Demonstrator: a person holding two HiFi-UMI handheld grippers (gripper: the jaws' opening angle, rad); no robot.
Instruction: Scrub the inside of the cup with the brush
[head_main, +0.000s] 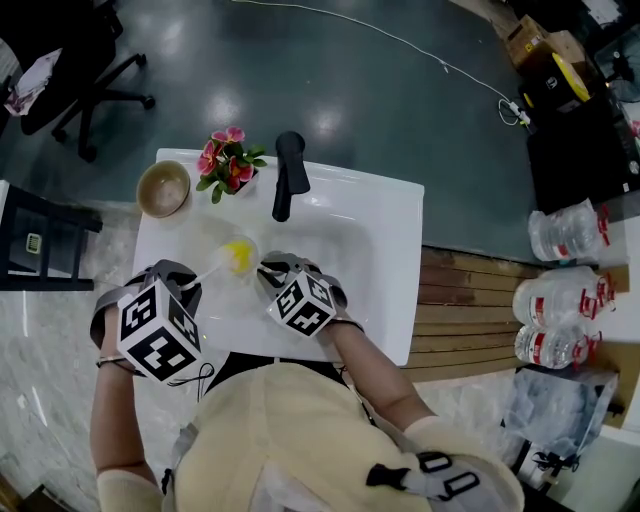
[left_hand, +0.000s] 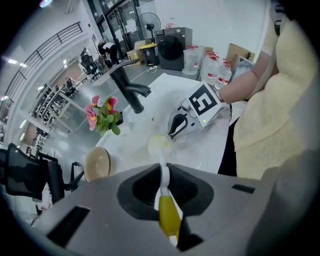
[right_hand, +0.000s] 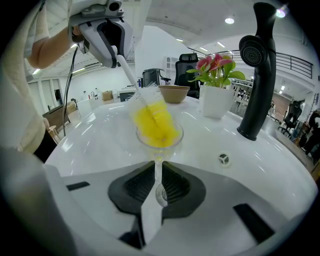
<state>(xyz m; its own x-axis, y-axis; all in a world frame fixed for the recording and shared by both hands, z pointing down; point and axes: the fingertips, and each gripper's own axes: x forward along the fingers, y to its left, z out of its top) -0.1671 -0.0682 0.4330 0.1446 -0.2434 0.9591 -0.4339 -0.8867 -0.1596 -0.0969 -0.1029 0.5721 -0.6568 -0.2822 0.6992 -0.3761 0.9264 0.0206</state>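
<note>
A clear stemmed cup (right_hand: 159, 137) stands over the white sink basin (head_main: 330, 225). My right gripper (right_hand: 157, 172) is shut on its stem. The brush's yellow bristle head (right_hand: 154, 125) sits inside the cup's bowl. Its white and yellow handle (left_hand: 166, 200) runs up and left into my left gripper (left_hand: 163, 175), which is shut on it. In the head view the cup (head_main: 238, 257) lies between the left gripper (head_main: 195, 283) and the right gripper (head_main: 268, 272), in the basin's near-left part. From the left gripper view the cup (left_hand: 159, 144) shows just in front of the right gripper (left_hand: 176, 131).
A black faucet (head_main: 288, 172) rises at the sink's back edge, with a potted pink flower (head_main: 228, 160) and a wooden bowl (head_main: 163, 187) to its left. The drain (right_hand: 223, 158) lies right of the cup. Water bottles (head_main: 560, 300) stand off to the right, and an office chair (head_main: 85, 70) on the floor at the back left.
</note>
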